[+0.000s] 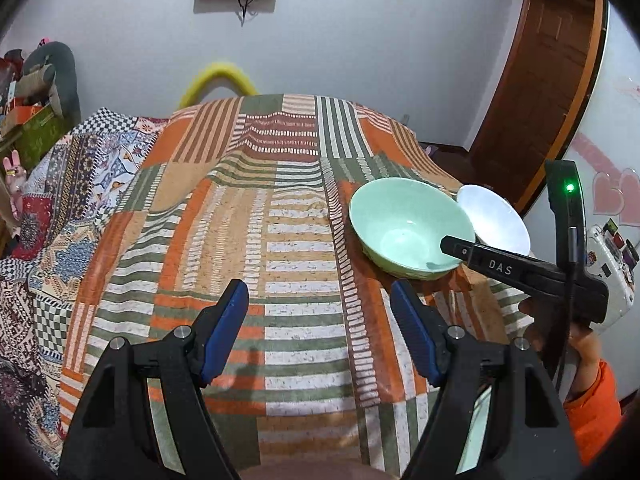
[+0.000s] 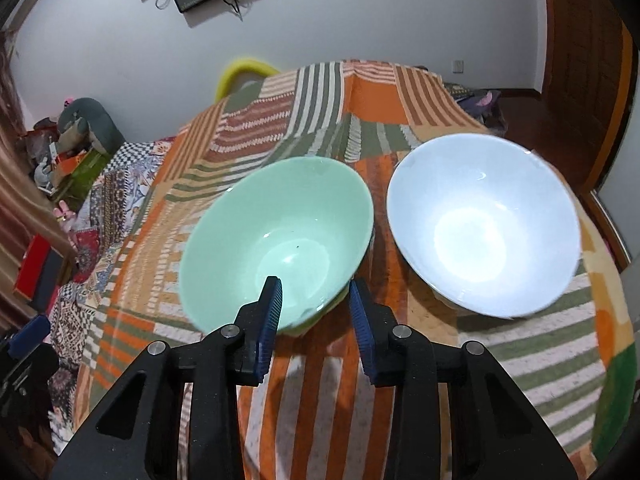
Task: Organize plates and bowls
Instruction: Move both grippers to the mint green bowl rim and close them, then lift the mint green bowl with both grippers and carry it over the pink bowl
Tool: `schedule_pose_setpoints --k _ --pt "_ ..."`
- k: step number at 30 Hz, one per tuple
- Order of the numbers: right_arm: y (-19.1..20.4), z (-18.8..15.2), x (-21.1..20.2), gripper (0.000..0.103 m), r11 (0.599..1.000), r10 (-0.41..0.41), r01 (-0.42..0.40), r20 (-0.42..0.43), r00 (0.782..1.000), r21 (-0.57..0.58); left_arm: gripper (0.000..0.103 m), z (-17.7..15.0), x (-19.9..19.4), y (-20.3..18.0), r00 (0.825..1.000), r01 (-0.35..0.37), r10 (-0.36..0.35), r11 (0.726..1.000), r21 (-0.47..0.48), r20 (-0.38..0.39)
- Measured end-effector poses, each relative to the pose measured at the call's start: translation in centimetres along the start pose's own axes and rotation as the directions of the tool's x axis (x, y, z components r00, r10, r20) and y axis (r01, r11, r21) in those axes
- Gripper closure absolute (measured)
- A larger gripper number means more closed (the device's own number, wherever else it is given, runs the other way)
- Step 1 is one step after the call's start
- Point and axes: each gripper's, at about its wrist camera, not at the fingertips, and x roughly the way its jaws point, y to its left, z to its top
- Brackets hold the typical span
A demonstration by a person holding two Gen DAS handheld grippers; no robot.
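Your left gripper (image 1: pixel 320 300) is spread wide over the striped orange, green and cream patchwork cloth (image 1: pixel 248 240) and there's nothing between its blue ribbed pads (image 1: pixel 228 320). It hangs over bare cloth, well to the left of the dishes.

Over on your right, the glossy mint-green ceramic bowl (image 2: pixel 276 236) sits upright on the cloth, and the glossy pale blue-white ceramic bowl (image 2: pixel 484 224) stands just beside it on the right, rims nearly meeting. Your right gripper (image 2: pixel 316 284) straddles the near rim of the green bowl: the left pad (image 2: pixel 272 308) is inside, over the bowl's inner wall, and the other pad is outside the wall. The gap is narrow, yet the pads don't look pressed on the rim, so no grip. From the left wrist view, that gripper's black finger reaches into the green bowl from the right, your hand (image 1: pixel 576 344) in an orange sleeve (image 1: pixel 592 416) behind it.
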Motion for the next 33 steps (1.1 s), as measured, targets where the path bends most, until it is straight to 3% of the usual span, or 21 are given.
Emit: schedule_pose_setpoints --k 5,10,17,19,25,28,29,33 --pt "-0.3 0.4 1.0 0.073 1.000 -0.019 0.019 -0.017 1.000 -0.011 0.030 0.4 1.6 0.1 1.000 0.008 -0.009 1.000 -0.011 -0.018" --pt "0.3 0.6 1.7 0.079 0.995 -0.029 0.026 -0.029 0.999 -0.096 0.030 1.0 3.4 -0.1 0.999 0.003 -0.004 1.000 -0.004 -0.045" --pt "0.8 0.6 2.4 0.081 0.984 0.015 -0.023 -0.045 0.999 -0.177 0.032 2.2 7.5 0.5 0.992 -0.001 -0.006 0.999 -0.054 -0.122" --pt "0.8 0.6 2.5 0.081 0.982 0.027 -0.035 -0.045 0.999 -0.184 0.036 2.6 8.5 0.5 0.991 0.001 -0.007 0.999 -0.051 -0.130" --pt "0.6 0.7 2.8 0.081 0.983 0.052 -0.059 -0.041 0.998 -0.176 0.064 3.6 11.7 -0.2 0.984 0.025 -0.032 0.999 -0.044 -0.178" --pt "0.8 0.6 2.7 0.081 0.980 0.052 -0.058 -0.036 0.998 -0.188 0.083 3.7 12.9 -0.7 0.982 0.034 -0.037 0.999 -0.021 -0.184" --pt "0.9 0.6 2.7 0.081 0.980 0.053 -0.059 -0.035 0.998 -0.191 0.094 3.7 13.1 -1.0 0.982 0.043 -0.044 0.999 -0.011 -0.186" --pt "0.9 0.8 2.6 0.081 0.980 0.057 -0.064 -0.043 0.997 -0.190 0.094 3.6 12.9 -1.7 0.985 0.016 -0.010 0.999 0.033 -0.172"
